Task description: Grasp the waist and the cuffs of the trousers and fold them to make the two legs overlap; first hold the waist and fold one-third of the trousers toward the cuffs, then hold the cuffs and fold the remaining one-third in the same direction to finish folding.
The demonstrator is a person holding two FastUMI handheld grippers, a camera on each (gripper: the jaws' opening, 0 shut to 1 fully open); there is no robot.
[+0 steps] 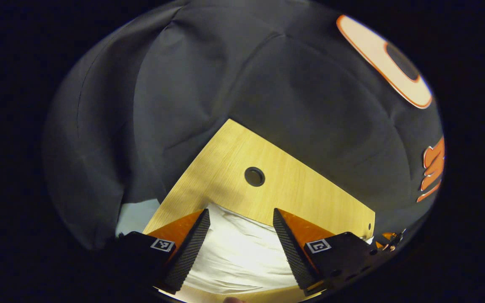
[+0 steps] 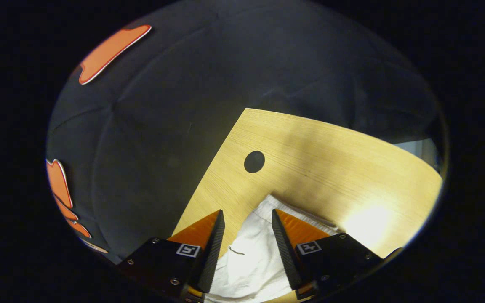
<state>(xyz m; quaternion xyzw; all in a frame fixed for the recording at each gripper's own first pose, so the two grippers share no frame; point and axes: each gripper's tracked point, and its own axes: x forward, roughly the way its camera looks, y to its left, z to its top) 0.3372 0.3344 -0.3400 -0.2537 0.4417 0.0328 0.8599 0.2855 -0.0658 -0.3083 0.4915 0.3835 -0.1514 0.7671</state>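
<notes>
In the left gripper view, the left claw [image 1: 241, 215] is spread wide at 6 o'clock, its two fingers apart with nothing pinched. Between them lie the white trousers [image 1: 242, 252], rumpled into soft folds on the wooden desk [image 1: 310, 189]; whether the fingers touch the cloth cannot be told. Beyond the fabric, toward 12 o'clock, a round hole [image 1: 254, 176] sits in the desk, and past the desk's corner hangs the black cloth wall [image 1: 225, 75].

In the right gripper view, the right claw [image 2: 247, 215] is also spread, fingers apart over the trousers [image 2: 251, 256], whose ribbed edge runs toward 3 o'clock. Farther on is the desk [image 2: 331, 160] with its hole [image 2: 254, 161], then the dark wall [image 2: 162, 105].
</notes>
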